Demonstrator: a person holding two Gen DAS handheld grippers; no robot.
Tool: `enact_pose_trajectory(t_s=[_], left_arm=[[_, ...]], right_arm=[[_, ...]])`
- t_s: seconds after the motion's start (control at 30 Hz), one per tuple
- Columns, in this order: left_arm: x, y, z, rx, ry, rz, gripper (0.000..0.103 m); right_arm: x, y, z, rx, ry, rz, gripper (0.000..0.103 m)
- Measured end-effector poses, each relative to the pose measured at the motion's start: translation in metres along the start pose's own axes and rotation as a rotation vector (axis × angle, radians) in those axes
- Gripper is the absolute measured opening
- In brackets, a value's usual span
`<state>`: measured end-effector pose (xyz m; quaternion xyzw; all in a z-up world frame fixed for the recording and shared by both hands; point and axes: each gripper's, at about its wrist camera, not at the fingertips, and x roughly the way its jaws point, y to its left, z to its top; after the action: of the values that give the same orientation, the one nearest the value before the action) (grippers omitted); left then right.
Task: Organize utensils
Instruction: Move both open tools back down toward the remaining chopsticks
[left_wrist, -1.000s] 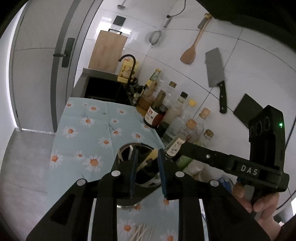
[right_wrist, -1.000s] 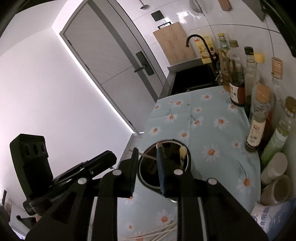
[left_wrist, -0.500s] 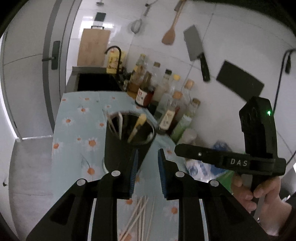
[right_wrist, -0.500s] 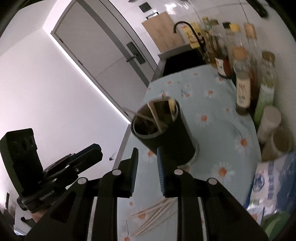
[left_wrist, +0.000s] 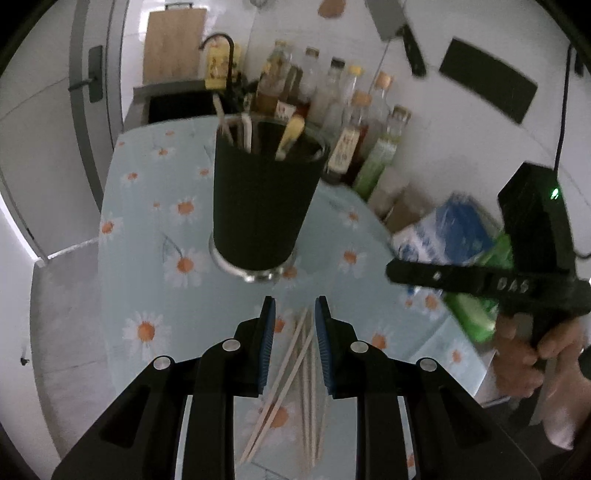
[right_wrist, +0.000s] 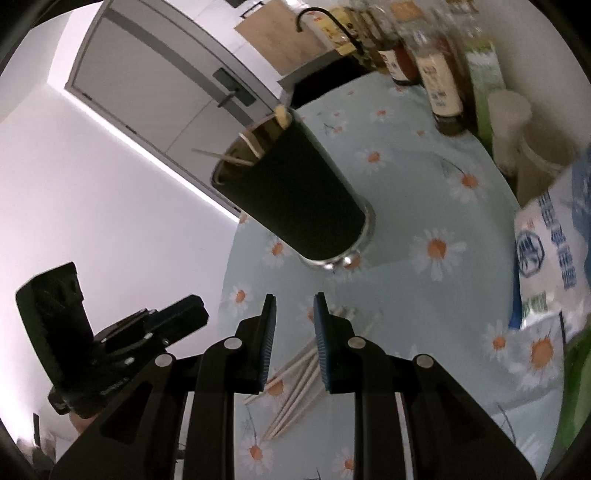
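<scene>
A black utensil holder (left_wrist: 264, 199) stands on the daisy tablecloth (left_wrist: 147, 229) with chopsticks and a wooden-handled utensil (left_wrist: 290, 136) in it; it also shows in the right wrist view (right_wrist: 295, 199). Several loose wooden chopsticks (left_wrist: 291, 369) lie on the cloth in front of it, also seen in the right wrist view (right_wrist: 299, 373). My left gripper (left_wrist: 294, 325) hangs open and empty just above the chopsticks. My right gripper (right_wrist: 294, 325) is open and empty above the same pile, and shows at the right of the left wrist view (left_wrist: 491, 280).
Several sauce bottles (left_wrist: 347, 122) line the wall behind the holder. A blue-and-white bag (right_wrist: 546, 254) and green packet (left_wrist: 476, 306) lie at the right. A black sink (left_wrist: 177, 105) with a faucet is at the far end. The counter's left edge (left_wrist: 101, 258) drops to the floor.
Both grippers have pulled back and down from over the holder's mouth to low above the loose chopsticks. The holder now stands farther ahead. Both stay open and empty.
</scene>
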<state>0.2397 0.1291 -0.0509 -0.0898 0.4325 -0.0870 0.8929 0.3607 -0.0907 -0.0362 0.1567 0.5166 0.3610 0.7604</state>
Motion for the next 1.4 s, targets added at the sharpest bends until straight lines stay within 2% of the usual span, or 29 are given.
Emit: enact_pose_trajectory(t_s=[0.37, 0.67, 0.87, 1.13, 1.37, 1.4], left_arm=[[0.047, -0.001, -0.024, 0.115, 0.192, 0.006, 0.021], [0.076, -0.003, -0.034, 0.226, 0.322, 0.021, 0.021], [0.091, -0.004, -0.036, 0.278, 0.359, 0.030, 0.021], [0.105, -0.005, -0.038, 0.338, 0.415, 0.030, 0.021], [0.112, -0.010, -0.039, 0.373, 0.417, 0.020, 0.020], [0.112, -0.010, -0.039, 0.378, 0.414, 0.024, 0.015]], right_arm=[[0.013, -0.032, -0.025, 0.153, 0.052, 0.017, 0.024], [0.019, -0.040, -0.040, 0.236, 0.079, 0.005, 0.025], [0.034, -0.041, -0.045, 0.258, 0.141, -0.065, 0.024], [0.045, -0.038, -0.048, 0.296, 0.194, -0.106, 0.024], [0.055, -0.032, -0.049, 0.346, 0.247, -0.122, 0.024], [0.057, -0.031, -0.049, 0.352, 0.257, -0.130, 0.024]])
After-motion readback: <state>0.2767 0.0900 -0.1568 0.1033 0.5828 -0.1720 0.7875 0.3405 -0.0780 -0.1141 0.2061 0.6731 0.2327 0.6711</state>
